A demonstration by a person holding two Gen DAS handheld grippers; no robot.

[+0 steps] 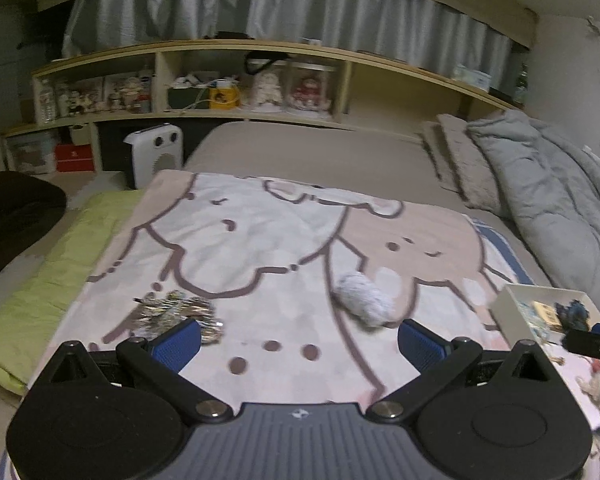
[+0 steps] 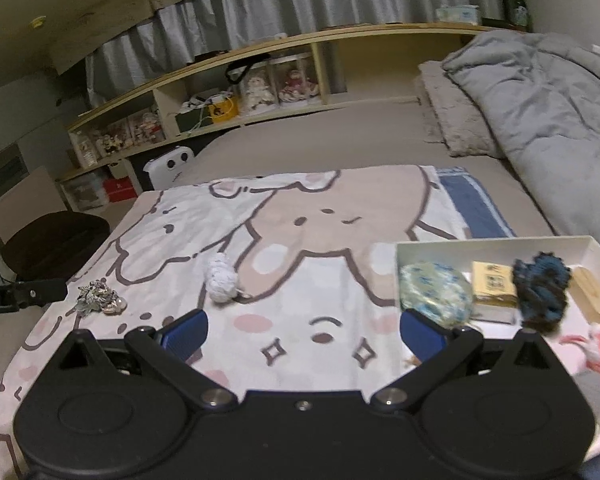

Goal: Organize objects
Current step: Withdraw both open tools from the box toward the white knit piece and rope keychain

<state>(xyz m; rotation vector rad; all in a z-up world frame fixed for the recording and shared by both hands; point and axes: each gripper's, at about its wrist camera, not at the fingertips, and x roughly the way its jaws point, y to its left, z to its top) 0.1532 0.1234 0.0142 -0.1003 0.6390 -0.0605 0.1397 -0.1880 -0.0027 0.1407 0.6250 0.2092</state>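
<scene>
Left wrist view shows our left gripper [image 1: 298, 342] spread wide and empty above the cartoon blanket [image 1: 260, 240]; our right gripper [image 2: 304, 330] is likewise wide and empty. On the blanket, left of the white tray [image 2: 496, 245], lie a white fluffy ball [image 2: 221, 277] and, farther left, a glittery cluster [image 2: 100, 298]. We judge the ball may roll or compress out of the pads, and the cluster may snag fabric. Legible writing: only "bot.AI" on the left gripper's body.

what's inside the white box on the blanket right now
In the white box: a pale blue patterned round pouch, a small yellow box, a dark blue knitted piece and a pale wooden item. Anything beneath them is hidden.
</scene>
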